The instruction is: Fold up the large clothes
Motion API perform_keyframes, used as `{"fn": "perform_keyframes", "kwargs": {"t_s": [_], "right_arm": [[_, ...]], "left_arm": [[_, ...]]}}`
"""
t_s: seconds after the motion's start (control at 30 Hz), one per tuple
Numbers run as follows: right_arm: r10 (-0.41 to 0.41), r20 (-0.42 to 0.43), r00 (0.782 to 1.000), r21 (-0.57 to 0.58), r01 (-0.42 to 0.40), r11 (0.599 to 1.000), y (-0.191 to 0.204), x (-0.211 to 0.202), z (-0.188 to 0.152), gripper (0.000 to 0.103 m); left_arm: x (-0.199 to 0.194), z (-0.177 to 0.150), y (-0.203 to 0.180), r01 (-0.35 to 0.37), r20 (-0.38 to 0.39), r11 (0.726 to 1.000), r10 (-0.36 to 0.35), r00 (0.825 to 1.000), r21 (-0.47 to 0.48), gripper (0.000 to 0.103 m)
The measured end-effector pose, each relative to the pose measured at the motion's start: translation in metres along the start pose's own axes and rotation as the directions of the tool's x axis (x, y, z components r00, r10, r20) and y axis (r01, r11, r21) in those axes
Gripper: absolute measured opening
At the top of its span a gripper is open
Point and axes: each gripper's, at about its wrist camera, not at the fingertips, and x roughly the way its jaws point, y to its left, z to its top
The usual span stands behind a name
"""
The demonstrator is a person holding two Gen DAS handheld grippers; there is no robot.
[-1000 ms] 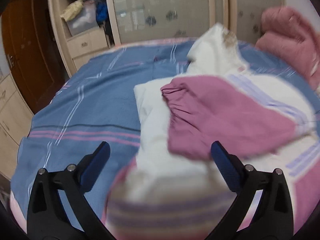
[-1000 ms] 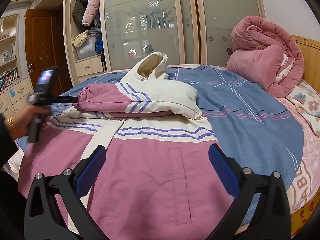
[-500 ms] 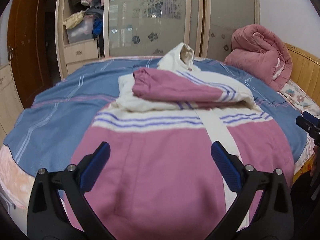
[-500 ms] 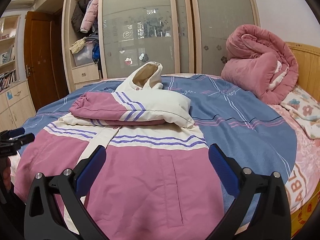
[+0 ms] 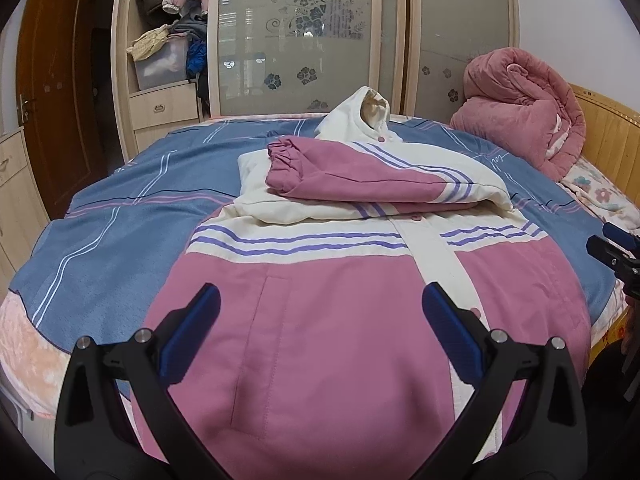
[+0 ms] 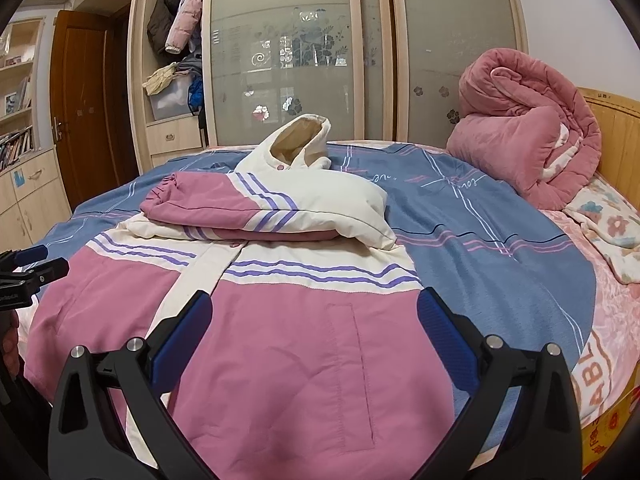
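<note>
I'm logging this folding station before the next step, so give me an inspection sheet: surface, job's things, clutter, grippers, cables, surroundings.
Surface: bed with a blue striped cover, a pink sheet at its edges.
Job's things: pink and cream jacket lies flat, front up; both sleeves are folded across the chest, and the hood stands up at the far end.
Clutter: rolled pink quilt by the headboard; floral blanket beside it.
Grippers: left gripper open, above the hem, holding nothing; right gripper open, likewise.
Cables: nothing seen.
Surroundings: wardrobe with frosted sliding doors, an open shelf of clothes, a wooden door and bookshelves.
</note>
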Motion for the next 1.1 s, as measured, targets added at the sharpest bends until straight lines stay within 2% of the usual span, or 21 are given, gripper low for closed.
{"fn": "perform_keyframes", "kwargs": {"t_s": [0.67, 0.87, 0.97, 1.03, 1.1], "right_arm": [[0.009, -0.001, 1.000, 0.010, -0.009, 1.000, 0.004, 0.003, 0.000, 0.102], [0.076, -0.001, 0.997, 0.068, -0.076, 0.995, 0.004, 0.008, 0.003, 0.102], [0.100, -0.011, 0.995, 0.109, -0.098, 0.989, 0.002, 0.019, 0.014, 0.102], [0.127, -0.050, 0.991, 0.140, -0.119, 0.983, 0.001, 0.037, 0.033, 0.096], [0.113, -0.066, 0.991, 0.118, -0.104, 0.987, 0.004, 0.056, 0.058, 0.093]], "left_arm": [[0.001, -0.003, -0.003, 0.012, -0.003, 1.000, -0.012, 1.000, 0.014, 0.101], [0.003, 0.001, -0.003, 0.054, -0.005, 0.998, -0.054, 0.999, -0.009, 0.101], [0.004, 0.005, -0.006, 0.048, 0.019, 0.999, -0.048, 0.999, 0.011, 0.101], [0.008, 0.007, -0.007, 0.039, 0.024, 0.999, -0.039, 0.999, 0.019, 0.101], [0.013, 0.010, -0.004, 0.044, 0.022, 0.999, -0.044, 0.999, 0.006, 0.101]]}}
